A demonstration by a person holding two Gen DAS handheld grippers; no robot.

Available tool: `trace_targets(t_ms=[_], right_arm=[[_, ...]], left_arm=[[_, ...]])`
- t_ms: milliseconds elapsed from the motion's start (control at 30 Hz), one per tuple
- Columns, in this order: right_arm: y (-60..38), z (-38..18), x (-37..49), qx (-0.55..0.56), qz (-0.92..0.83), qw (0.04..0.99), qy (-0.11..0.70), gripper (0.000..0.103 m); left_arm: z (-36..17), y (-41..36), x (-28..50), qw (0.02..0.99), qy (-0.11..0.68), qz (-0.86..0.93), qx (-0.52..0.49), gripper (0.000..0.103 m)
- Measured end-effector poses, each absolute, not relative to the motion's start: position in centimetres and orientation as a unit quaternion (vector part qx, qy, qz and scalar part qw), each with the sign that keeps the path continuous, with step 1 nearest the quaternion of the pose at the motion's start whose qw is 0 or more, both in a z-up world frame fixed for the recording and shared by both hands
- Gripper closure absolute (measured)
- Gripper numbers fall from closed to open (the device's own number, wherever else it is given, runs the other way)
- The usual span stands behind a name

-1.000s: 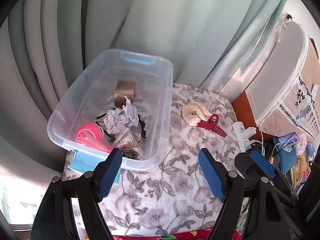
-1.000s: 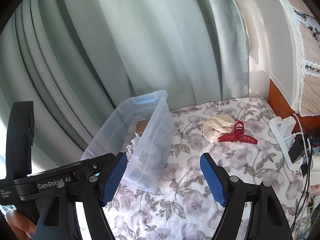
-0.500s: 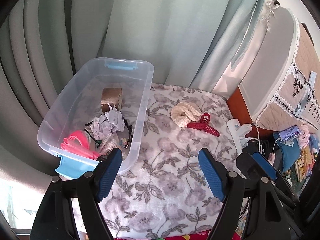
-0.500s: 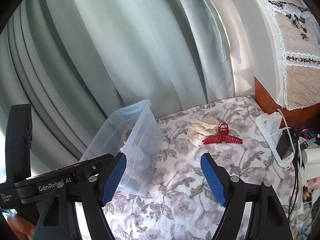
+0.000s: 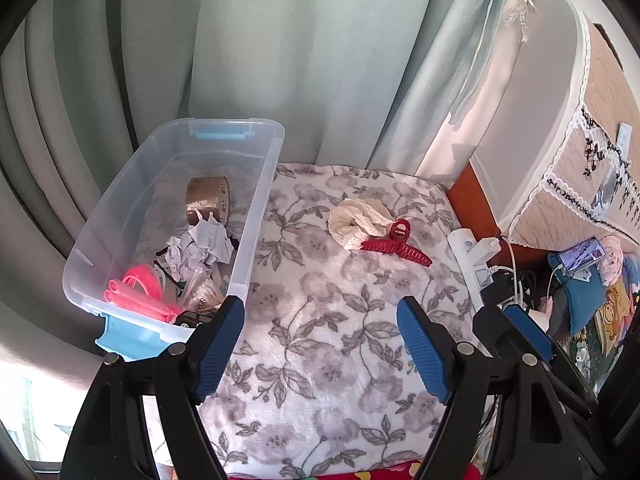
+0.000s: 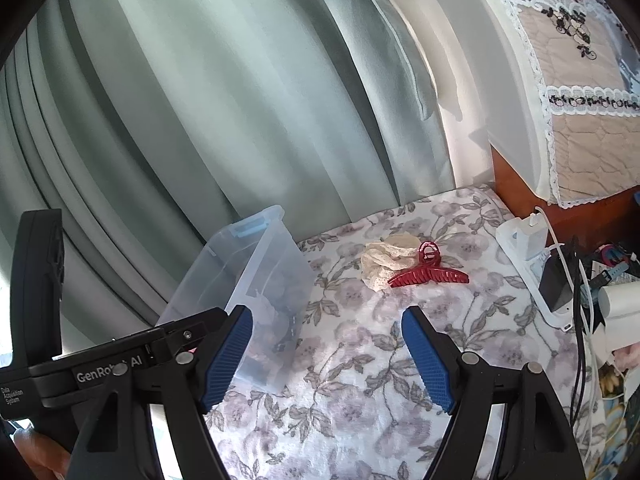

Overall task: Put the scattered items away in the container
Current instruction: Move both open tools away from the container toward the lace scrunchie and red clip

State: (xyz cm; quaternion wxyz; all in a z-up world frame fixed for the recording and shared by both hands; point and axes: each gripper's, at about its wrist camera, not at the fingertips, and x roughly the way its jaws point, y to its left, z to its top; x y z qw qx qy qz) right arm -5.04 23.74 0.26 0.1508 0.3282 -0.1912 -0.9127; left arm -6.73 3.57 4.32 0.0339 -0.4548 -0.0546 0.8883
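Note:
A clear plastic bin [image 5: 260,200] with blue latches stands at the left of a floral blanket [image 5: 320,320]; it also shows in the right wrist view [image 6: 256,264]. It holds a tape roll [image 5: 208,198], crumpled paper [image 5: 200,246], pink items [image 5: 140,292] and other bits. A cream scrunchie [image 5: 358,220] and a red claw hair clip [image 5: 396,246] lie touching on the blanket right of the bin, also in the right wrist view: scrunchie [image 6: 384,264], clip [image 6: 428,274]. My left gripper [image 5: 320,348] and right gripper [image 6: 326,354] are both open, empty, and short of them.
Green curtains hang behind the blanket. A white power strip [image 5: 474,260] with cables lies at the blanket's right edge, beside a wooden headboard [image 6: 560,216] with a lace cover. A phone [image 5: 582,254] and clutter lie at the far right.
Both grippers have drawn back and swung right; the bin slid left in the views and the scrunchie and clip came nearer the centre. Both stay open.

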Motion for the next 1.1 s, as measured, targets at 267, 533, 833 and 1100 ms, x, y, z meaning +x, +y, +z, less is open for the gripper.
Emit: trace_targets(t_ms=[267,533,833,1100], right_arm=[[25.0,0.0,-5.1,0.327,-0.913,0.139,-0.202,0.022],[26.8,-0.5,-5.2,0.327,-0.911,0.124,-0.217,0.021],[28.6,-1.3,-6.0,0.332,-0.910,0.104,-0.224,0.021],[29.5,-2.9,-7.3,0.349,-0.907,0.083,-0.222,0.021]], left_arm=[[4.0,4.9,-7.3,0.039,-0.044,0.886,-0.460,0.024],[3.7,6.8,-8.0,0.049,-0.034,0.884,-0.463,0.024],[2.7,8.7,-9.5,0.064,-0.021,0.878,-0.473,0.024],[0.6,9.7,-11.5,0.074,-0.019,0.868,-0.490,0.024]])
